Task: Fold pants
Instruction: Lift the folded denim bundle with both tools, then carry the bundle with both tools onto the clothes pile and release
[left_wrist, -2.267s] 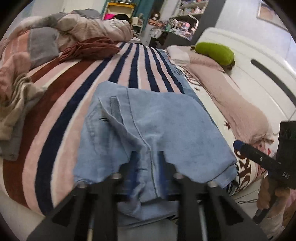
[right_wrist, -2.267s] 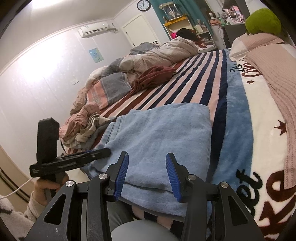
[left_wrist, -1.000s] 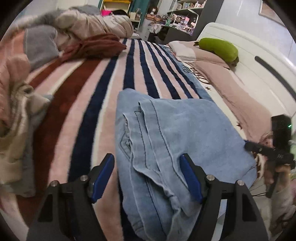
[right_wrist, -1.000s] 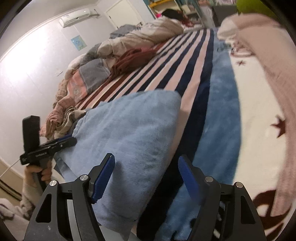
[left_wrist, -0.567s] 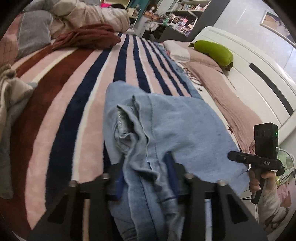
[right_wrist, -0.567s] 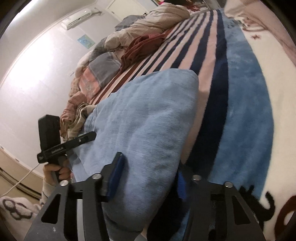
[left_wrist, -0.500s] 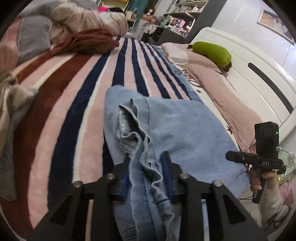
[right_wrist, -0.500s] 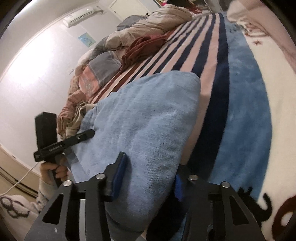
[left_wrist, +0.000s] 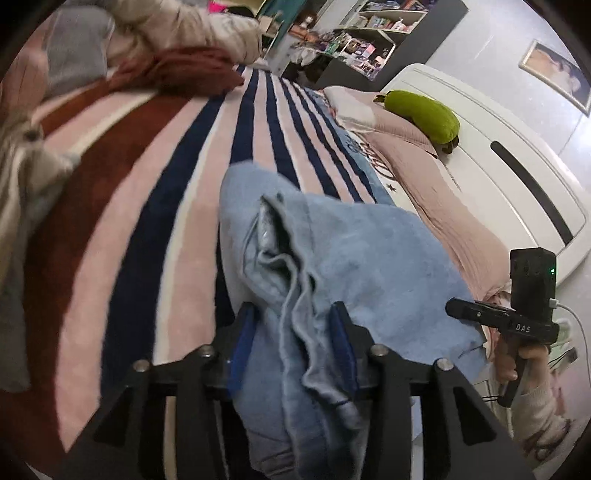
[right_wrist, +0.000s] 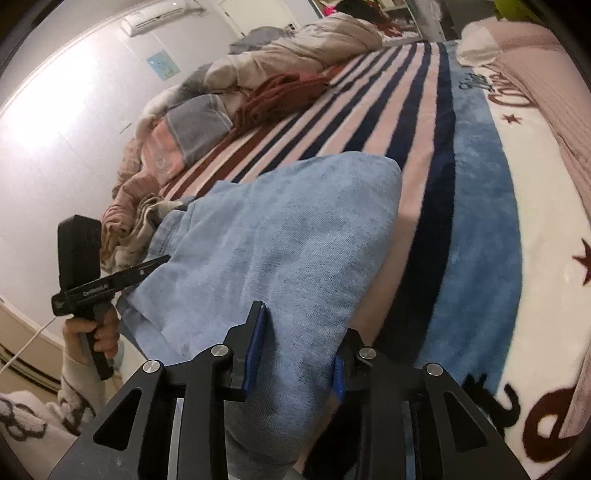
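The folded blue pants (left_wrist: 343, 258) lie at the near edge of the bed, on the striped blanket (left_wrist: 155, 177). The left gripper (left_wrist: 293, 341) pinches a bunched fold of them, and the right gripper (right_wrist: 299, 345) is closed on their near corner

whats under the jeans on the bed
The jeans lie on the striped blanket, which shows all around them. The part of it beneath the denim is covered and cannot be seen.
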